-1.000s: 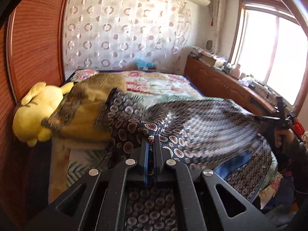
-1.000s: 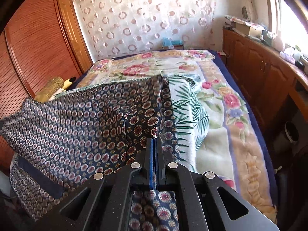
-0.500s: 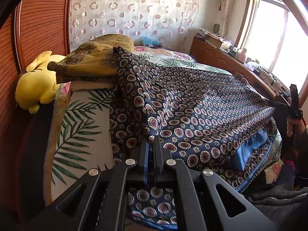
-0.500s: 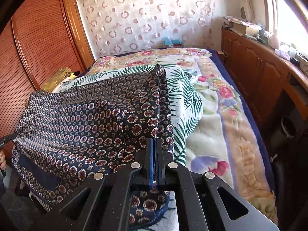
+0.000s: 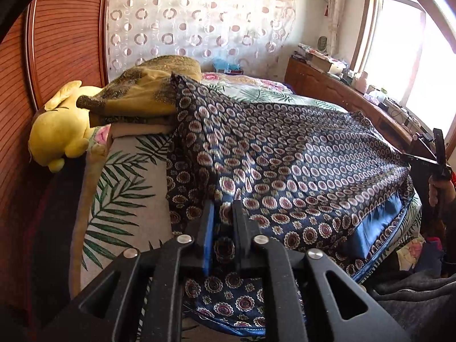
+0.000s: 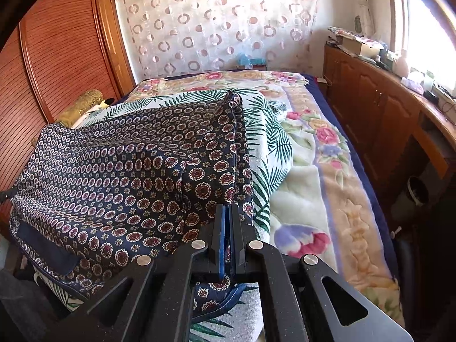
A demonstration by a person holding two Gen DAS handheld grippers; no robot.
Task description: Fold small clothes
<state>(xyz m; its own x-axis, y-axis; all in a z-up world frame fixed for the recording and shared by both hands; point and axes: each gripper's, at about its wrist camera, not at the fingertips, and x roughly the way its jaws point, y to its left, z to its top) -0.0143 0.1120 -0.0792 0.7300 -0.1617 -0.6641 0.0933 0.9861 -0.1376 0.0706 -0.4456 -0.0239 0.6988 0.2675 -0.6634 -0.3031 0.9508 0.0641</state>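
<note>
The garment [image 5: 285, 154] lies spread on the bed [image 6: 313, 188], running ahead of the left gripper [image 5: 223, 213] and to the right of its jaws, with one edge between them. Left of and beyond those jaws a cushion [image 5: 148, 91] lies on the bed, the plush toy [image 5: 57, 131] beside it. From the right gripper [image 6: 228, 222], the garment stretches ahead and left, its edge between the jaws, and the cabinet [image 6: 379, 105] stands far right.

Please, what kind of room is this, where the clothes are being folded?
Most likely a bedroom in a home. The patterned garment lies spread on a bed covered with a floral blanket. A wooden wardrobe stands at one side, a yellow plush toy sits near it, and low wooden cabinets run under the window.
</note>
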